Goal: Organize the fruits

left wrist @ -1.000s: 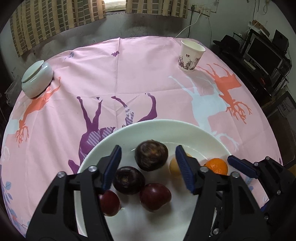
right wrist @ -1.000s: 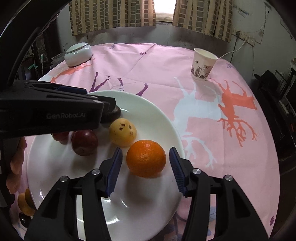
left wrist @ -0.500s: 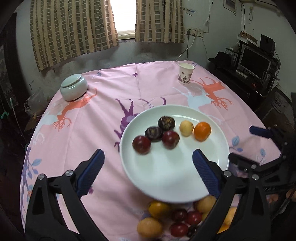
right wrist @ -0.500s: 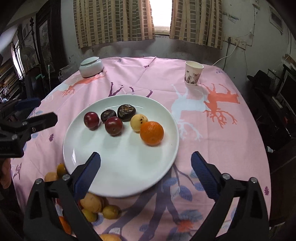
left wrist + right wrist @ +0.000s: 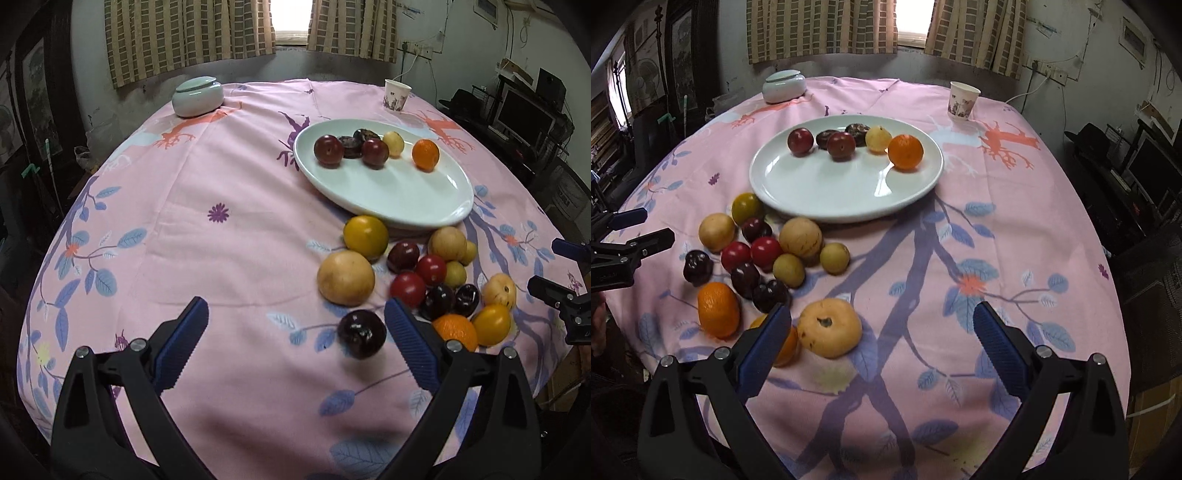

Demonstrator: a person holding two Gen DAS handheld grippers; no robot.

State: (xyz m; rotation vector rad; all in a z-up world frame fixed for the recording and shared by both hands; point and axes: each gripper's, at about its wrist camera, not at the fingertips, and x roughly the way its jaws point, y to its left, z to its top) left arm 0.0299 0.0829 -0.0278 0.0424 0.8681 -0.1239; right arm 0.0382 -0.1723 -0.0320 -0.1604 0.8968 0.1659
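No text, label, brand, number or sign can be read in either view. The paper cup [image 5: 963,100] at the far side of the table carries a printed purple pattern, but it is too small to show any lettering. The tablecloth [image 5: 229,236] bears only pictures of deer, leaves and flowers, with no words on it.

Table [image 5: 1015,229], pink cloth: plate [image 5: 827,192], loose fruits [image 5: 798,236], cup [image 5: 962,100], lidded jar [image 5: 783,86]
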